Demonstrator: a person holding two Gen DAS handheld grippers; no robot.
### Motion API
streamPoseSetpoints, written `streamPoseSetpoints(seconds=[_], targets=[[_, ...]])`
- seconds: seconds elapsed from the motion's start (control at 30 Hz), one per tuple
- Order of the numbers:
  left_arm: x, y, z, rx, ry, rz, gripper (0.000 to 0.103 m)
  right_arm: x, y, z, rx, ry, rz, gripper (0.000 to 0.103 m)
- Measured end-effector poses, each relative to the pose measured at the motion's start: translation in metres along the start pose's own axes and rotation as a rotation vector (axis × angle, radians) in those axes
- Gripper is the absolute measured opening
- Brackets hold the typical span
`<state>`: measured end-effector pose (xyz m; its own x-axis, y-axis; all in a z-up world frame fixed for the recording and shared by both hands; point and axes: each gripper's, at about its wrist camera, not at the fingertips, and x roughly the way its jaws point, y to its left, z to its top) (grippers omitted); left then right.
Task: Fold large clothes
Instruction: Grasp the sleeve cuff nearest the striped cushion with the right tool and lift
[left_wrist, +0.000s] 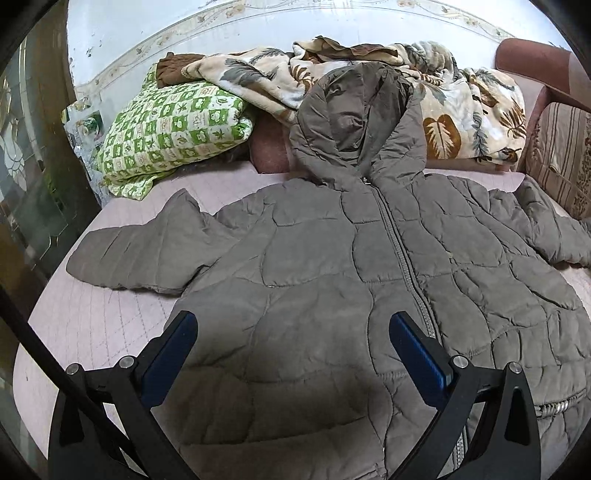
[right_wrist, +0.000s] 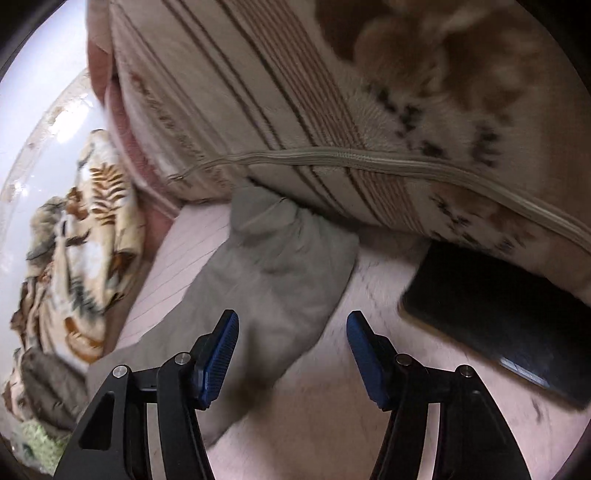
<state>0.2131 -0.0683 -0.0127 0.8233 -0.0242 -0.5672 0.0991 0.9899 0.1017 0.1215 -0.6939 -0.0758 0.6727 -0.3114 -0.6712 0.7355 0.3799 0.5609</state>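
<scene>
Just 1 jacket (left_wrist: 332, 266), 2 gaping tongs (left_wrist: 293, 325)

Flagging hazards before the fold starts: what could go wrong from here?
The right gripper is open over the jacket sleeve, whose cuff lies against the striped cushion; pulling may drag it. A dark flat object lies beside the sleeve and could get swept. The hood rests on the blanket and may snag.

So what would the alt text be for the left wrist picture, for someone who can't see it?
A grey-brown puffer jacket lies zipped and spread flat on a pink bed, sleeves out to both sides. The open left tongs hover above its lower front. Behind it sit a green checked pillow and a leaf-print blanket.
</scene>
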Motion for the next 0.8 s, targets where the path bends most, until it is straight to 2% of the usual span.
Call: streamPoseSetpoints(seconds=[0.13,0.17,0.27,0.4,0.57,0.7,0.8], targets=[[0.007,-0.003,-0.002,0.015,0.019,0.008,0.103,0.021,-0.006,0.009,0.002,-0.014,-0.033,0.057],[0.008,-0.003,-0.003,0.017,0.024,0.010,0.103,0.023,-0.005,0.012,-0.001,-0.026,-0.029,0.050],[0.009,-0.004,-0.003,0.015,0.028,0.010,0.103,0.024,-0.006,0.019,-0.011,-0.020,0.017,0.017],[0.007,-0.002,-0.004,0.013,0.019,0.019,0.103,-0.013,0.015,0.016,-0.106,-0.103,0.060,0.014],[0.001,0.008,-0.003,-0.005,0.006,0.029,0.103,-0.080,0.047,0.024,-0.181,-0.190,0.134,0.014],[-0.007,0.020,0.000,-0.039,-0.008,0.030,0.103,-0.141,0.100,0.035,-0.282,-0.259,0.210,0.014],[-0.011,0.029,0.001,-0.061,-0.015,0.034,0.103,-0.190,0.147,0.029,-0.367,-0.301,0.292,0.014]])
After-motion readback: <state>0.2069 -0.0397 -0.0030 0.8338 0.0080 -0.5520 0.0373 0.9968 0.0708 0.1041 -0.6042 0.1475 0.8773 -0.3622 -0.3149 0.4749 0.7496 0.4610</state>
